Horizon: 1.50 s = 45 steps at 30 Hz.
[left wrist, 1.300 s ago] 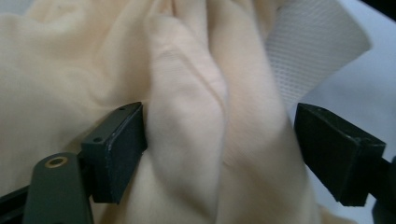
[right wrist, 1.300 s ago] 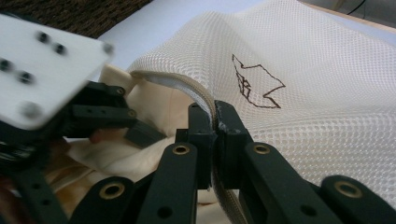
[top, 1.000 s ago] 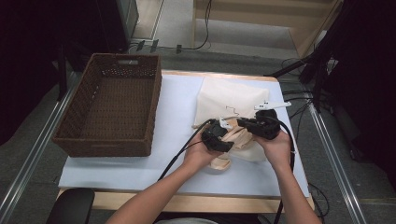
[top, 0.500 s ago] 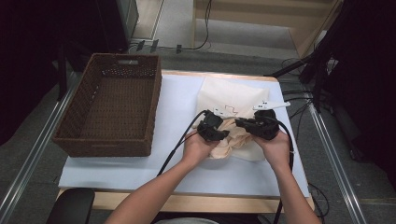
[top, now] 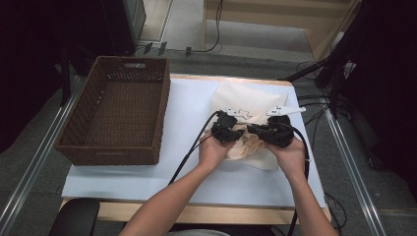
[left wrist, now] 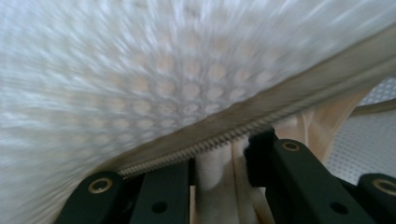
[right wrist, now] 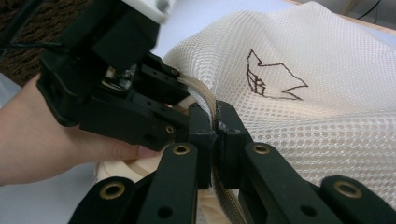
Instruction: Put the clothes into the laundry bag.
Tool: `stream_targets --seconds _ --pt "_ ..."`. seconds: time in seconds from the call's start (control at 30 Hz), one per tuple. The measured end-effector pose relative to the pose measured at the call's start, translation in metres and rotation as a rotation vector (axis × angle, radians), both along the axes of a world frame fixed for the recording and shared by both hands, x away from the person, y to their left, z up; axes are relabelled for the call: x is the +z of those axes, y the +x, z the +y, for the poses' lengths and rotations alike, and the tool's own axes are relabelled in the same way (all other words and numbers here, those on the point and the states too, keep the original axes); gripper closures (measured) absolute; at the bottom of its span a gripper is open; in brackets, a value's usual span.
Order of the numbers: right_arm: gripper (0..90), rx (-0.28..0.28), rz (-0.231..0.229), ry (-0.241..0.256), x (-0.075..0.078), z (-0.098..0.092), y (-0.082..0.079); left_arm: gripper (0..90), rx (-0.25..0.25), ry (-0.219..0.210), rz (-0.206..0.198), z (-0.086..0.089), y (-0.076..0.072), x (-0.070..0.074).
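Observation:
A white mesh bag (top: 246, 103) with a zipper edge lies on the white table cover (top: 187, 108). Cream cloth (top: 246, 146) bulges from its near opening. My left gripper (top: 225, 129) is shut on the zipper edge (left wrist: 233, 133), with cream cloth (left wrist: 322, 126) beside its jaws. My right gripper (top: 268, 132) is shut on the same zipper edge (right wrist: 205, 95), right next to the left gripper (right wrist: 180, 93), their jaws nearly touching. In the right gripper view, a hand-drawn arrow mark (right wrist: 271, 79) shows on the mesh bag (right wrist: 327, 93).
A dark brown wicker basket (top: 162, 113) stands at the table's left, with nothing seen inside. Black cables (top: 189, 152) trail from both grippers toward the person. Bare white cover lies in front of and left of the bag.
My left gripper has moved a little away from the person, along the bag's opening, carrying the zipper edge. The right gripper has hardly moved.

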State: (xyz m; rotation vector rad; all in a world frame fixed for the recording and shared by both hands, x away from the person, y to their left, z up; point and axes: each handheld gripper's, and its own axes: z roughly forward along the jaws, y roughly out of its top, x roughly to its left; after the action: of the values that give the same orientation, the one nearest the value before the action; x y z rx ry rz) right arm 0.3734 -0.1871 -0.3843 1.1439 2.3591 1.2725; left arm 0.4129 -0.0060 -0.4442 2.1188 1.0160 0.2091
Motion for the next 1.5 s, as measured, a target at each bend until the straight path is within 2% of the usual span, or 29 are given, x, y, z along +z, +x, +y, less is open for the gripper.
stream_targets --seconds 0.07,0.13,0.17,0.3,0.4,0.47,0.53,0.6,0.7,0.77,0.83,0.9,1.0,1.17,1.23,1.27,1.43,1.5 --pt "88.1 -0.009 0.006 -0.004 -0.002 -0.002 0.001 73.0 -0.026 0.006 0.007 0.000 0.001 -0.003" --pt "88.1 -0.013 0.013 -0.002 -0.004 -0.004 0.002 69.4 -0.057 -0.009 0.008 0.000 0.001 -0.003" --pt "88.1 -0.020 0.018 -0.003 -0.005 -0.004 0.002 65.7 -0.084 0.010 0.007 0.001 -0.001 -0.001" --pt "88.1 -0.024 0.015 -0.002 -0.006 -0.006 0.003 49.2 -0.150 0.003 0.001 0.006 -0.008 0.006" --pt "88.1 -0.027 0.015 -0.006 -0.006 -0.006 0.003 41.8 -0.184 -0.032 0.051 0.013 -0.011 0.013" --pt "88.1 -0.027 0.015 -0.007 -0.006 -0.007 0.003 37.4 -0.190 -0.042 0.051 0.018 -0.016 0.018" --pt "88.1 -0.030 0.015 -0.009 -0.006 -0.007 0.003 32.3 -0.210 -0.046 0.068 0.023 -0.021 0.023" --pt "88.0 -0.029 0.013 -0.011 -0.006 -0.007 0.003 27.8 -0.203 -0.024 0.053 0.027 -0.027 0.027" --pt "88.0 -0.029 0.012 -0.013 -0.006 -0.007 0.003 28.8 -0.187 -0.012 0.036 0.031 -0.035 0.032" --pt "87.9 -0.033 0.011 -0.014 -0.006 -0.007 0.003 28.5 -0.185 -0.036 0.053 0.035 -0.040 0.035" --pt "87.9 -0.033 0.009 -0.014 -0.006 -0.007 0.003 28.1 -0.187 -0.024 0.051 0.039 -0.045 0.034" --pt "87.9 -0.032 0.008 -0.012 -0.006 -0.007 0.003 26.4 -0.175 -0.017 0.066 0.044 -0.048 0.031" --pt "87.8 -0.033 0.010 -0.011 -0.007 -0.007 0.003 23.4 -0.156 0.000 0.050 0.049 -0.053 0.026" --pt "87.8 -0.034 0.012 -0.013 -0.007 -0.007 0.003 19.2 -0.108 0.006 0.052 0.057 -0.056 0.016" --pt "87.7 -0.033 0.013 -0.014 -0.008 -0.007 0.003 17.0 -0.089 0.002 0.062 0.060 -0.054 0.010" --pt "87.8 -0.032 0.012 -0.017 -0.008 -0.007 0.003 16.7 -0.094 -0.010 0.081 0.061 -0.053 0.005" --pt "87.7 -0.034 0.021 -0.016 -0.008 -0.006 0.003 14.2 -0.086 -0.031 0.132 0.054 -0.050 -0.010" --pt "87.7 -0.030 0.018 -0.021 -0.008 -0.006 0.003 14.2 -0.080 -0.029 0.128 0.049 -0.051 -0.013"
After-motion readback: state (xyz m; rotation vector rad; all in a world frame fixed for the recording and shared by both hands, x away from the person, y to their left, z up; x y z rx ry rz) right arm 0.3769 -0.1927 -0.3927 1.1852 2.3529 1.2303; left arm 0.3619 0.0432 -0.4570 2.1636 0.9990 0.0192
